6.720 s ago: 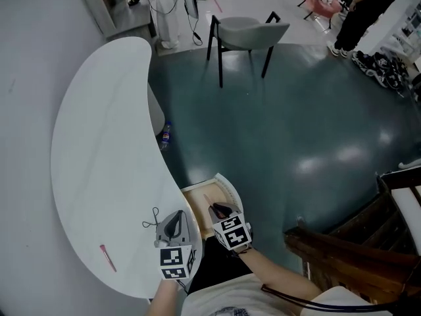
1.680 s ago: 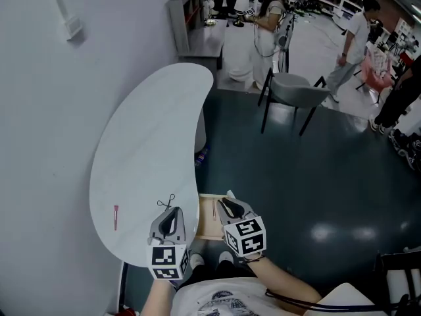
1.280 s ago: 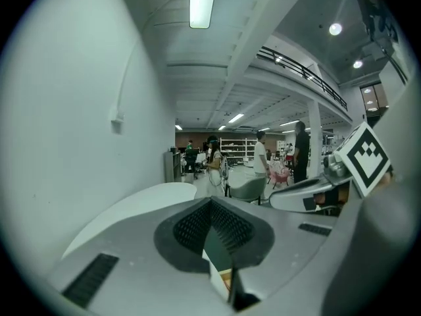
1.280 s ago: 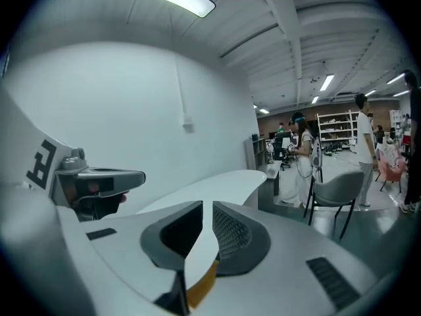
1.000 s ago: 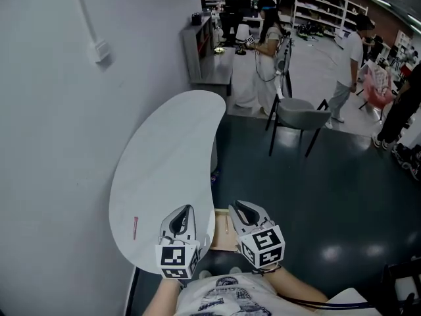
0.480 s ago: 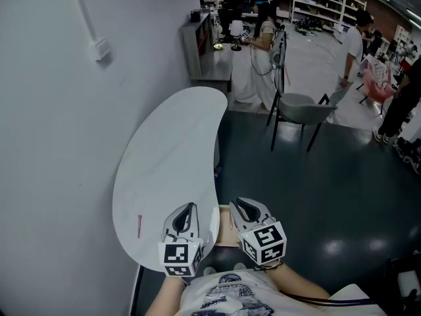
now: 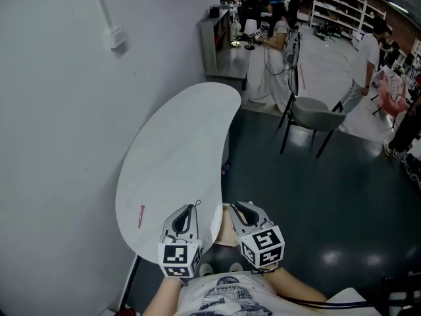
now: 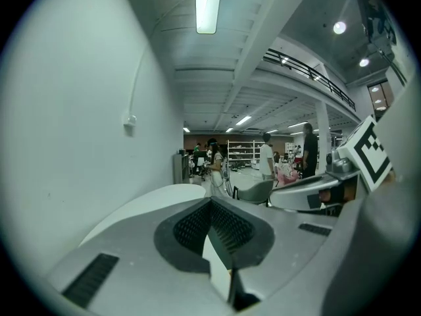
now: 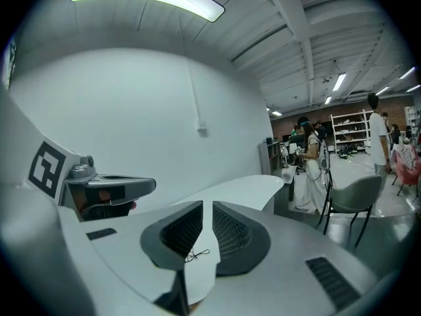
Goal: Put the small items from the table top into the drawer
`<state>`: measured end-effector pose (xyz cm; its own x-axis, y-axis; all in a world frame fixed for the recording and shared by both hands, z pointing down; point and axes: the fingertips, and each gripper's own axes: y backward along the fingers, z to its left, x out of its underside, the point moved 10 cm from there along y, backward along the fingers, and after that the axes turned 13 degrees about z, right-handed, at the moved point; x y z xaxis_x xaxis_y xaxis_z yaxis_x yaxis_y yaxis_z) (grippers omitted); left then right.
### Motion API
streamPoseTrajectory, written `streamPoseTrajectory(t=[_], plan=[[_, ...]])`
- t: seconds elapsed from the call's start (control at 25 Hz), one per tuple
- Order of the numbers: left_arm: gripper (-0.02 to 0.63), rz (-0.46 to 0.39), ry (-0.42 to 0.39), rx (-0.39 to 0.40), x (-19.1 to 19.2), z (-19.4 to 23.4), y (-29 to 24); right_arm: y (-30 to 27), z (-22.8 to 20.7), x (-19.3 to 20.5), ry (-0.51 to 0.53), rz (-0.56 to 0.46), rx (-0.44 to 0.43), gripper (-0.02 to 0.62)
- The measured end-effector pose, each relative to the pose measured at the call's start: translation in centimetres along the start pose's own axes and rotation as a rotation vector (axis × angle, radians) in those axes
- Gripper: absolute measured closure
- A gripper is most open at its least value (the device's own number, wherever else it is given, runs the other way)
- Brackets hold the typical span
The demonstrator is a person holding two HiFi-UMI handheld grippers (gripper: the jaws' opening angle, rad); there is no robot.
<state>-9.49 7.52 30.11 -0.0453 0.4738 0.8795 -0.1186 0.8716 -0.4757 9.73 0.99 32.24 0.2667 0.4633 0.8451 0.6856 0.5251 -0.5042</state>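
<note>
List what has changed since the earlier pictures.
The right gripper has drawn back from over the open drawer; nothing was picked up. The left gripper, shut, stays by the black cord loop, and the pink stick remains on the table.

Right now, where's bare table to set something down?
Bare: the table from the red stick to its far rounded end. Crowded: the near end, with wire loop, left gripper, right gripper and open drawer.
</note>
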Motion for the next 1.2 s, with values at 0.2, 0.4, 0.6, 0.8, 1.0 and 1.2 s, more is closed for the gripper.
streamPoseTrajectory(t=[0.2,0.4,0.6,0.8,1.0,1.2], plan=[[0.588,0.025,0.016,-0.085,1.1,0.2,1.5,-1.5,1.1,0.8,0.018,0.020,-0.107,0.535],[0.588,0.048,0.042,-0.164,2.1,1.5,3.1,-3.6,2.9,0.6,0.044,0.046,-0.199,0.535],[0.588,0.056,0.082,-0.219,3.0,4.3,4.2,-6.0,5.2,0.1,0.080,0.074,-0.251,0.535],[0.588,0.047,0.105,-0.229,3.4,7.9,4.4,-8.8,7.6,-1.1,0.101,0.093,-0.256,0.535],[0.588,0.044,0.122,-0.213,3.9,12.4,4.6,-11.8,10.7,-2.1,0.112,0.109,-0.244,0.535],[0.588,0.053,0.124,-0.188,4.5,17.1,5.3,-14.7,14.3,-2.8,0.106,0.118,-0.227,0.535]])
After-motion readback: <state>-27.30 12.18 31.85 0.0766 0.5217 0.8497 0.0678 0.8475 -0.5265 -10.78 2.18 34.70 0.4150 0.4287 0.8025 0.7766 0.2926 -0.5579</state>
